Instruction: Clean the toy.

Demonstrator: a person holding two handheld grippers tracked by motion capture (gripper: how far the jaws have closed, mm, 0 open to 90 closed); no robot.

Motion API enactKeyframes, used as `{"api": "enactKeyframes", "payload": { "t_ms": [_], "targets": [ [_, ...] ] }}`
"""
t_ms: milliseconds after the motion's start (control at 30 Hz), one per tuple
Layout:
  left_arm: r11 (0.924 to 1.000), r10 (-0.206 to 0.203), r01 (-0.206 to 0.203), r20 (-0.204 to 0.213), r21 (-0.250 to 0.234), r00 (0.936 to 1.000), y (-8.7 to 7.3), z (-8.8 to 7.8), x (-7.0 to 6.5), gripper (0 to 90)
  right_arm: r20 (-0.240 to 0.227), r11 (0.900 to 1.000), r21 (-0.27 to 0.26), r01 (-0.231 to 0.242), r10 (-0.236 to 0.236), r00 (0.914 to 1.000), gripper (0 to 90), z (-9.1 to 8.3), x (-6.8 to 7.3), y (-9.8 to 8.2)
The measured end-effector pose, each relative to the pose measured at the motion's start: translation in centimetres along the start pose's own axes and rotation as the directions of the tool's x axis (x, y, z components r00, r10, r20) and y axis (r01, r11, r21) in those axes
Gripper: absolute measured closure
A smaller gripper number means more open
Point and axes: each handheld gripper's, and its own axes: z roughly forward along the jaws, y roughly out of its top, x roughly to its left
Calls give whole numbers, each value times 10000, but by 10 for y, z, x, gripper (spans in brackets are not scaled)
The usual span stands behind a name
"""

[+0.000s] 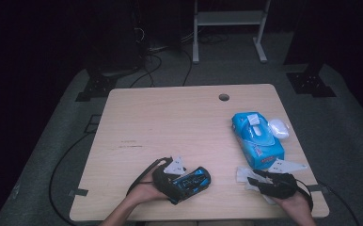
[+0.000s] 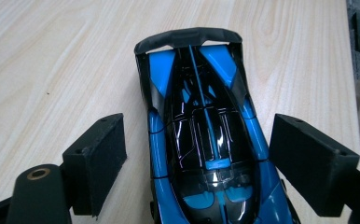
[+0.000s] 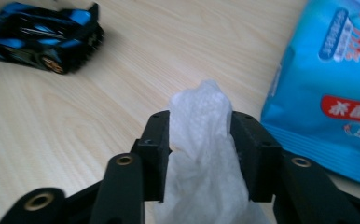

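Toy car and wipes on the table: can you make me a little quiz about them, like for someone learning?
1. True or false: the toy car is red.
2. What sits between the fingers of the right gripper? A: a white wipe. B: a spoon. C: a sock.
3. Fill in: in the high view, the blue pack of wipes lies on the ___ side of the table.
Key: 1 false, it is blue and black. 2 A. 3 right.
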Motion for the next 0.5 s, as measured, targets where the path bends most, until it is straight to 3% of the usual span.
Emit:
{"api": "enactKeyframes", "payload": {
  "t_ms": [300,500],
  "targets": [
    [9999,-157,157,6,68,9999,4,5,0,163,-103,9972,-570,475,-481,9988,493,-10,9,9],
    [9993,49,-52,94,381,9999,4,11,-6,153,-183,9943,-834,661,-679,9975,483,-13,15,15]
  ]
}}
